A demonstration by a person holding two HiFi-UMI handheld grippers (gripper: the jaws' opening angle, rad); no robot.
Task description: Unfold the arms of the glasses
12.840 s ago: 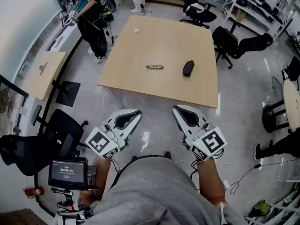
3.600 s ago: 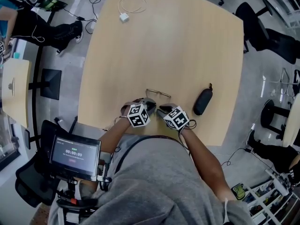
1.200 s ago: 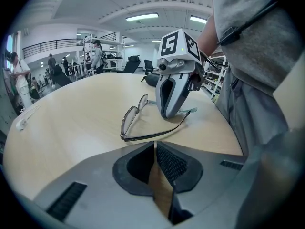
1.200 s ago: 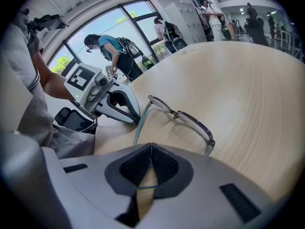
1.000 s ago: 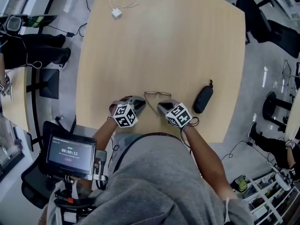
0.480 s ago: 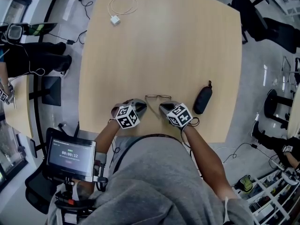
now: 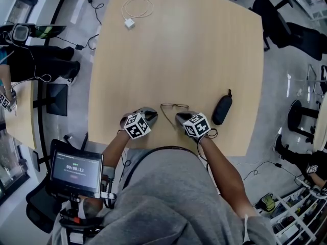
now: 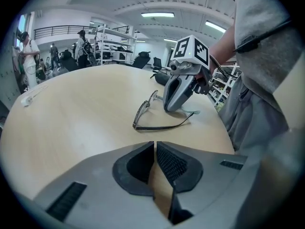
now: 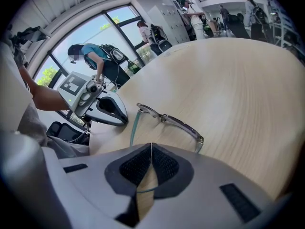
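Note:
Thin-framed glasses (image 7: 173,107) lie on the wooden table (image 7: 179,50) near its front edge, lenses away from me. In the left gripper view the glasses (image 8: 145,111) have their near arm stretched out along the table. My right gripper (image 7: 180,118) is shut on the other arm, a thin teal line crossing its jaw gap (image 9: 151,147); the teal tip pokes out behind it. My left gripper (image 7: 152,114) rests just left of the glasses, shut with nothing in it (image 8: 155,144).
A black glasses case (image 7: 221,109) lies right of the right gripper. A white cable with a plug (image 7: 134,11) sits at the table's far left corner. Office chairs, another desk and people stand around the table.
The glasses' left arm now stands swung out toward me; half a second ago the frame looked folded. Both grippers have stayed close beside the glasses.

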